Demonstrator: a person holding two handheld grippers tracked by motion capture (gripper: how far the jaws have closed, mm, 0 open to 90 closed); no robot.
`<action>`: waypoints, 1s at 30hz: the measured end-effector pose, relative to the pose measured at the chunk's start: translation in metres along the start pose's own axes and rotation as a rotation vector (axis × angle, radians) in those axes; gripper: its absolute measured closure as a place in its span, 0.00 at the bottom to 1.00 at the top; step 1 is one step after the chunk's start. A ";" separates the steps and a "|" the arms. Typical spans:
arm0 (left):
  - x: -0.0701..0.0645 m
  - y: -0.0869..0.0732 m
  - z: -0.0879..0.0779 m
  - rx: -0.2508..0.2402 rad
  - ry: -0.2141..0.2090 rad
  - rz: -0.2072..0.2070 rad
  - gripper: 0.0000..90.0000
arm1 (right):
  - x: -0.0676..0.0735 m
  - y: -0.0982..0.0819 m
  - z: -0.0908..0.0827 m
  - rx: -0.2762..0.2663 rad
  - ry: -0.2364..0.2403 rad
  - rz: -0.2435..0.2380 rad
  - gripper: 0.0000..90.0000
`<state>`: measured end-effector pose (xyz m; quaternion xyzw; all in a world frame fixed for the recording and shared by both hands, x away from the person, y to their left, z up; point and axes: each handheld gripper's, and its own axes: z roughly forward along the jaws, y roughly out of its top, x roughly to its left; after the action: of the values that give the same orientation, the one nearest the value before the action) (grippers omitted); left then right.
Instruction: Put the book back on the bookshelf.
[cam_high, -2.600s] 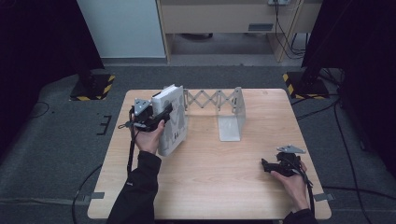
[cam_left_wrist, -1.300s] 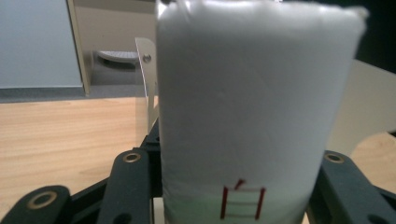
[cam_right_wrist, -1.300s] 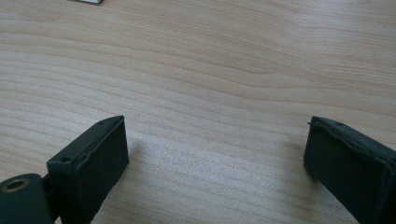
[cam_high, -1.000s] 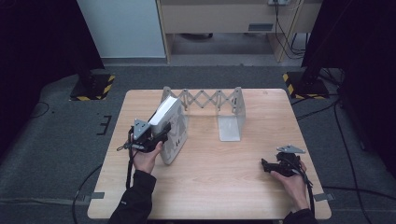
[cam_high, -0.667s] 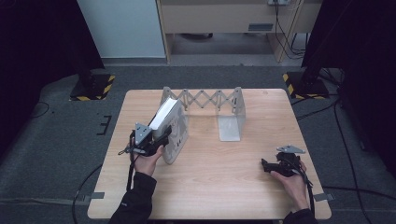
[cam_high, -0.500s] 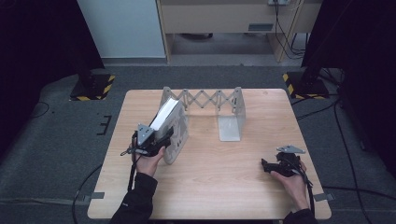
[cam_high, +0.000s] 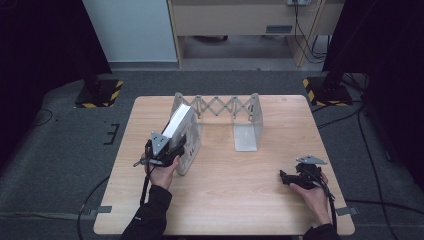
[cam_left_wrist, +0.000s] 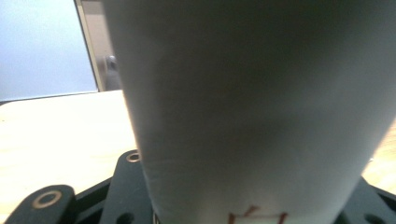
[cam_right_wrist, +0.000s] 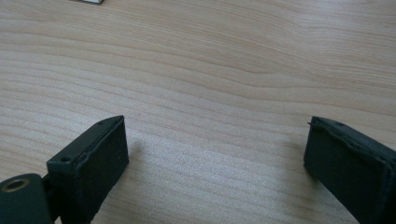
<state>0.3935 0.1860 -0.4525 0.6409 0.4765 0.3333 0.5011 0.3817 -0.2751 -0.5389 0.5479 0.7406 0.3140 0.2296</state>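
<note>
Left gripper (cam_high: 172, 148) pinches a white book (cam_high: 181, 131) by its near edge, book tilted against the left end of the metal folding rack (cam_high: 235, 112). Right gripper (cam_high: 292, 178) rests on the wooden table (cam_high: 240, 200), jaws spread, well apart from the book.

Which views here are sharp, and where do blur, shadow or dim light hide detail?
High view: table evenly lit, surroundings very dark. Left gripper view: a white book sits so close that it is soft and shaded, with a red mark at the bottom edge. Right gripper view: wood grain is crisp, the open right tongs cast soft shadows, and their near parts blur slightly.
</note>
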 end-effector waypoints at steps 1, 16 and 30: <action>0.001 0.000 0.001 -0.001 0.005 0.000 0.58 | 0.000 0.000 0.000 -0.001 0.000 0.000 0.07; -0.006 0.004 0.016 0.003 0.040 -0.016 0.58 | 0.000 0.001 0.000 0.003 0.004 -0.001 0.07; -0.015 0.006 0.032 -0.007 0.051 -0.013 0.57 | 0.000 0.001 0.001 0.001 0.004 -0.005 0.08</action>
<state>0.4192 0.1615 -0.4552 0.6271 0.4921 0.3479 0.4935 0.3826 -0.2746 -0.5388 0.5455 0.7425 0.3143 0.2286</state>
